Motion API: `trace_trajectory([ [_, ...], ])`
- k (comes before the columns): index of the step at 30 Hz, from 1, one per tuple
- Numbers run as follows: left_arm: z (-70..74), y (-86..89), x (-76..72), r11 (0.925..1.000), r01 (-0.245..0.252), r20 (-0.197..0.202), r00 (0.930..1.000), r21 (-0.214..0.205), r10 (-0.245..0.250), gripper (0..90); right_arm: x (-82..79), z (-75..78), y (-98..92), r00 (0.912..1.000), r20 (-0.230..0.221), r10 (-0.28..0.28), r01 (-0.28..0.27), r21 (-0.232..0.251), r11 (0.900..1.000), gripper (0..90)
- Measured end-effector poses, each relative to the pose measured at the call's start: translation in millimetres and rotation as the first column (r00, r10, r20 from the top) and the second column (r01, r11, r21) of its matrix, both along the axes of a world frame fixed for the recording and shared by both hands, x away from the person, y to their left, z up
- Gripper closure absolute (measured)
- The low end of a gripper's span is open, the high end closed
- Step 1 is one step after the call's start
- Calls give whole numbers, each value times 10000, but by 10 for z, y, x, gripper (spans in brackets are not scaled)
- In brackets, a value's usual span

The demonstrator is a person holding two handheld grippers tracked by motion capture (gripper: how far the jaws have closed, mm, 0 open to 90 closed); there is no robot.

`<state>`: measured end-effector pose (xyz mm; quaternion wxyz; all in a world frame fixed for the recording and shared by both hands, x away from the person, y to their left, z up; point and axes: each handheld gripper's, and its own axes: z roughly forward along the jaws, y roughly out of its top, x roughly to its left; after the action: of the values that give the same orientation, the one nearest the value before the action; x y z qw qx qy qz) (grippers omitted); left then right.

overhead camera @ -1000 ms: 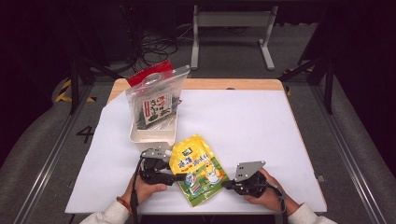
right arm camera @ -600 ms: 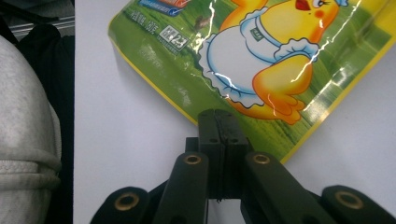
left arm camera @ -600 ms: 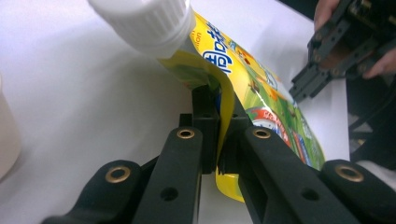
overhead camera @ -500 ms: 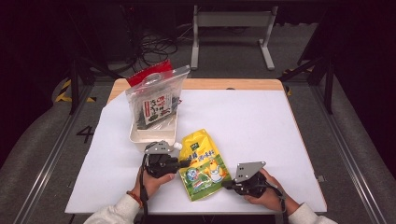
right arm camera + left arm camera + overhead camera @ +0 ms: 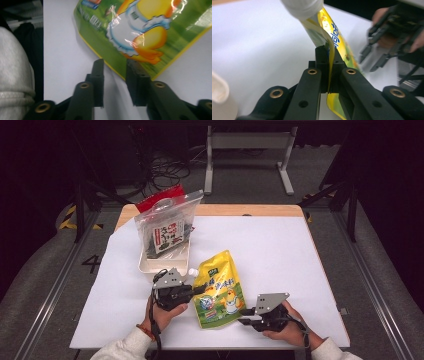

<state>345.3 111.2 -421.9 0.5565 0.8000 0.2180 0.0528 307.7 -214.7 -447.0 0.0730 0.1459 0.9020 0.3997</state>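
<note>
1. My left gripper (image 5: 328, 65) was clamped on the edge of the glossy yellow-and-green spouted plastic pouch (image 5: 218, 290), its jaws having just closed.
2. My right gripper (image 5: 114, 72) had just loosened; its jaws straddled the pouch's lower edge without pressing.
3. The pouch lay mid-table on the white sheet (image 5: 300, 260), just beside the white plastic bin (image 5: 150, 266).
</note>
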Motion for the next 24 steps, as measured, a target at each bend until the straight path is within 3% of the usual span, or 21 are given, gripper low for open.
trace_trajectory([
  [2,78,14,-51,9997,205,373,9991,-164,-198,895,24,67,-77,9996,50,-261,259,442,9987,634],
  [5,177,61,-103,9989,272,700,9972,-385,-244,898,41,115,-148,9989,162,-445,433,643,9970,632],
  [15,229,98,-121,9988,423,984,9944,-254,-396,899,81,131,-221,9918,541,-1159,1139,379,9928,537],
  [24,290,138,-121,9984,485,1250,9912,-292,-445,900,129,124,-279,9848,460,-1677,1654,510,9849,467],
])
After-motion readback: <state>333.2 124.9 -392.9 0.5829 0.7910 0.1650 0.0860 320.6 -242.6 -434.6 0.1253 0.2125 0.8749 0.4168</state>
